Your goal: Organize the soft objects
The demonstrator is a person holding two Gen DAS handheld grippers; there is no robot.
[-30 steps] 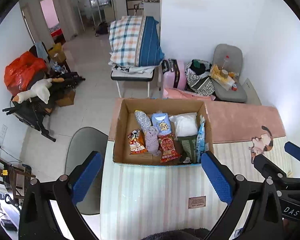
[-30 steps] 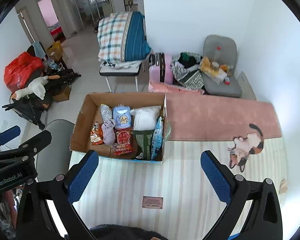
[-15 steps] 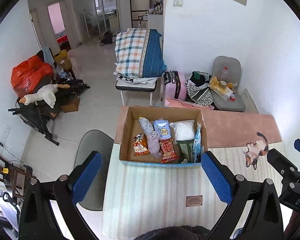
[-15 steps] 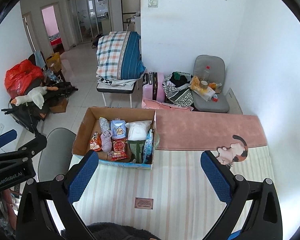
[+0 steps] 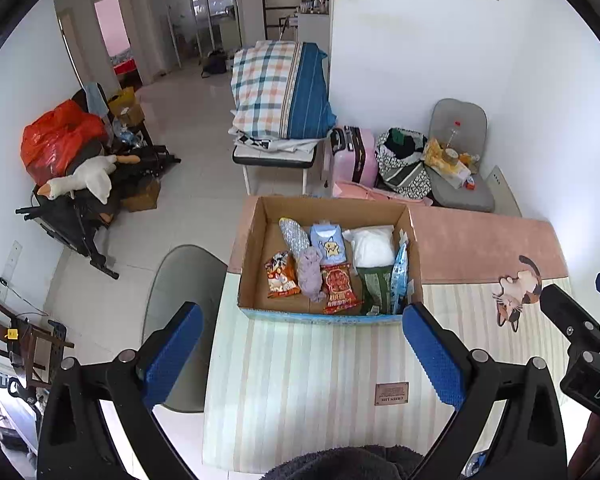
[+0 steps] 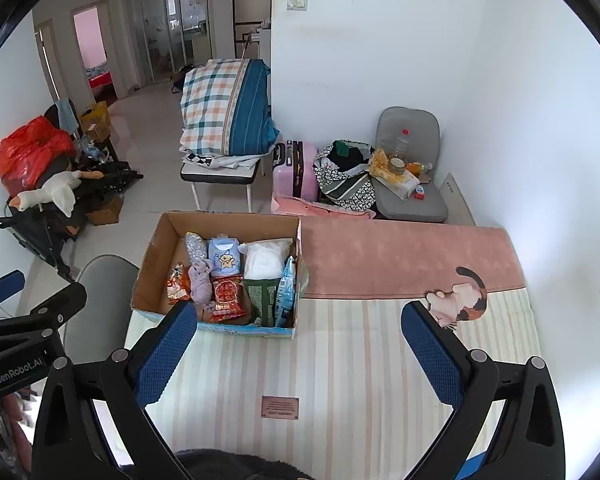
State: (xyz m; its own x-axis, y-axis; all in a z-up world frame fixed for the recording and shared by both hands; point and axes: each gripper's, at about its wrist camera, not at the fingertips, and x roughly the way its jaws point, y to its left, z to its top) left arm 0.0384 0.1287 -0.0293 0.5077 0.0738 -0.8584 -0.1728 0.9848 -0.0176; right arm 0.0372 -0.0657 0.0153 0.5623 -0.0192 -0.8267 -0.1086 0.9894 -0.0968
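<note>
Beyond the worktop I see a plaid quilt [image 5: 282, 90] piled on a small bench [image 5: 274, 159], with a pink suitcase [image 5: 356, 156] standing just beside it against the white wall. Next to the suitcase sits a patterned bag [image 5: 402, 168], and beside that a grey chair [image 5: 458, 152] loaded with yellow packets and a clear bottle. Off to my left, a red plastic bag [image 5: 56, 138] and a white plush goose [image 5: 80, 180] lie on a heap of black gear. A second grey chair [image 5: 180, 292] stands at the worktop's left edge. A pink mat [image 6: 404, 258] and a cat picture [image 6: 462, 296] lie on the striped cover.
</note>
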